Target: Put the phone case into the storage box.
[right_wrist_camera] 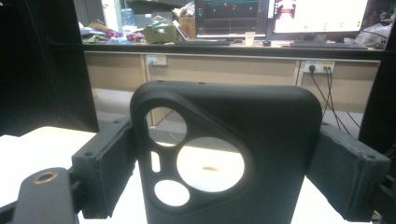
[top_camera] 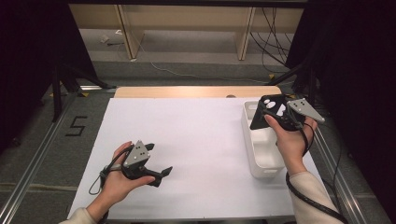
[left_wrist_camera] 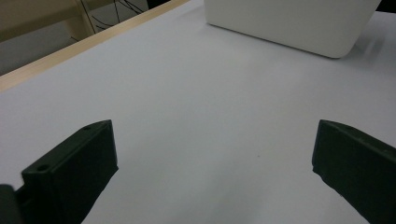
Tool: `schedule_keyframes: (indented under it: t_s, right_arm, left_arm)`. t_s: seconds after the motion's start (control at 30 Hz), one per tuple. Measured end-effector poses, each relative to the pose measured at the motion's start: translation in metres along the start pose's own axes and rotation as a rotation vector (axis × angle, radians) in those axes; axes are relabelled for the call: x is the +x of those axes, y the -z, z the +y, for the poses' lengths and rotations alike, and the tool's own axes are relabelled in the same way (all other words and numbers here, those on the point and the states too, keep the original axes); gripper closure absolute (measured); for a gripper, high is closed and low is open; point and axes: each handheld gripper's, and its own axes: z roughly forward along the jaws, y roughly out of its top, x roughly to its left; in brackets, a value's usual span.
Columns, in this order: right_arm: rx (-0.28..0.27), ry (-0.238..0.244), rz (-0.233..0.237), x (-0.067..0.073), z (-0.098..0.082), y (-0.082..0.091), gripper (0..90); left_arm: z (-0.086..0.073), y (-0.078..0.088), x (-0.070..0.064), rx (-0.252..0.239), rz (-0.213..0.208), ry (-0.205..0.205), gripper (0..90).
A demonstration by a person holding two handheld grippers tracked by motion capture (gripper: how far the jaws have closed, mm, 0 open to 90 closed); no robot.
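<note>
A white sheet point(top_camera: 196, 154) covers most of the table and takes the middle of the high view, with a strip of light wood point(top_camera: 196, 91) showing along its far edge. At the right side of the frame a white bin point(top_camera: 261, 154) stands on the sheet, long and narrow, with its open side up; in the left gripper view the same bin point(left_wrist_camera: 289, 23) is at the upper right, well apart from the jaws. Above the far end of the bin, in the upper right of the high view, the right gripper point(top_camera: 275, 114) holds a black phone case point(top_camera: 271, 112). In the right gripper view the phone case point(right_wrist_camera: 229, 154) stands upright in the centre of the frame, and the two padded jaws press on its left and right edges, so the jaws are clamped on it. Round and oblong camera holes are cut in the case. In the lower left of the high view the left gripper point(top_camera: 161, 173) is low over the sheet, and in the left gripper view its jaws stand wide apart with nothing between them, only the bare sheet point(left_wrist_camera: 210, 116).
</note>
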Motion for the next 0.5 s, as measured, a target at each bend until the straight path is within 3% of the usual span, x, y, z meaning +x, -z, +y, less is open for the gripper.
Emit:
schedule_keyframes:
  t_s: [0.5]
  right_arm:
    - [0.007, 0.003, -0.006, -0.0011, -0.0017, -0.0085, 15.9]
  left_arm:
    - [-0.0002, -0.0004, 0.0003, 0.001, -0.001, 0.001, 0.0]
